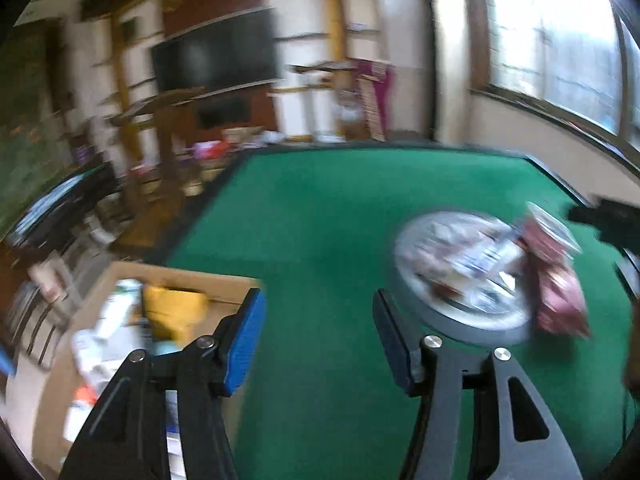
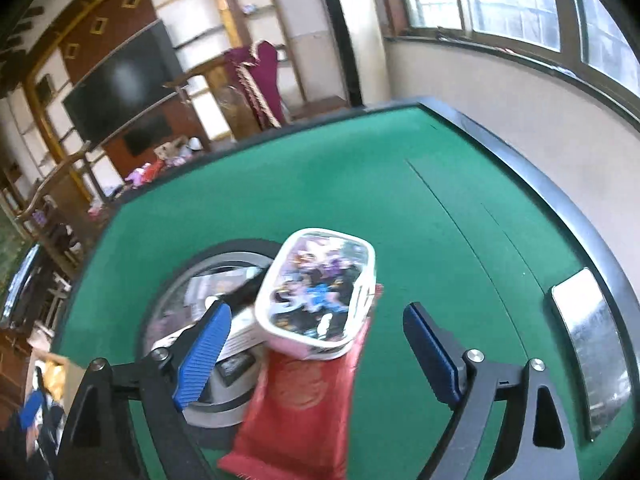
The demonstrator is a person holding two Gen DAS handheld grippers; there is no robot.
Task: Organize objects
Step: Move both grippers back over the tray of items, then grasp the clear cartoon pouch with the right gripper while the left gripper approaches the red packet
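Ribbed blue pads on the right gripper (image 2: 316, 350) frame a rounded white tin (image 2: 318, 294) with a glossy cartoon lid, print unreadable; jaws stand wide apart, clear of it. It lies tilted on a red fabric pouch (image 2: 300, 408) at the round grey tray (image 2: 224, 410) on the green felt bench (image 2: 400, 184). Left gripper (image 1: 318, 332) jaws partly apart, empty, beside a cardboard box (image 1: 132, 272).

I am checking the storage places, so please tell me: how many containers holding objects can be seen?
2. The round tray sits on the green table, holding packets. The cardboard box stands beside the table's left edge, filled with items. Others may be hidden out of frame.
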